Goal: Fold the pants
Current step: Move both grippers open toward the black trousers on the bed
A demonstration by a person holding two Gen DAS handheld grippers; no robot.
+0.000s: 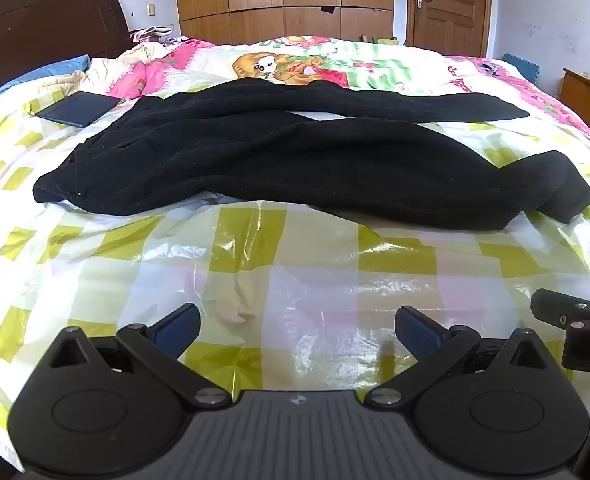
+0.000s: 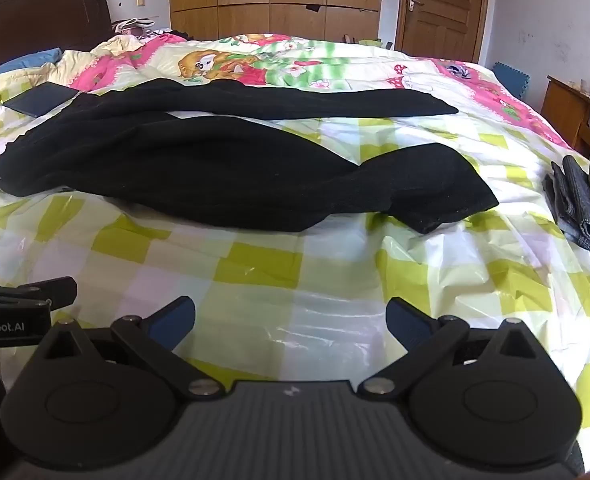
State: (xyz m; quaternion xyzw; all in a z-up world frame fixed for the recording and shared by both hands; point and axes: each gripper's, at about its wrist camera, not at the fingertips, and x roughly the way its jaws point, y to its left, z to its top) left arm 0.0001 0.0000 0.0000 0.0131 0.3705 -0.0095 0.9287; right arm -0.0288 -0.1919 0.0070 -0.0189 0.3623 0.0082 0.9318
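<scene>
Pants: black knit pants [image 1: 279, 152] sprawl at 12 o'clock on the checked plastic-covered bed [image 1: 255, 272]. Left tool [image 1: 297, 330] and right tool [image 2: 291, 320] gape wide, empty; you'd best grab the waistband and cuff.

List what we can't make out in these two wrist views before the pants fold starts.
- Black pants: the underside and the waistband detail are lost in flat black fabric in both views.
- Folded denim: cut off by the right edge of the right wrist view.
- Dark flat item: too small to identify.
- Right gripper in the left wrist view: only a sliver shows at the right edge.
</scene>
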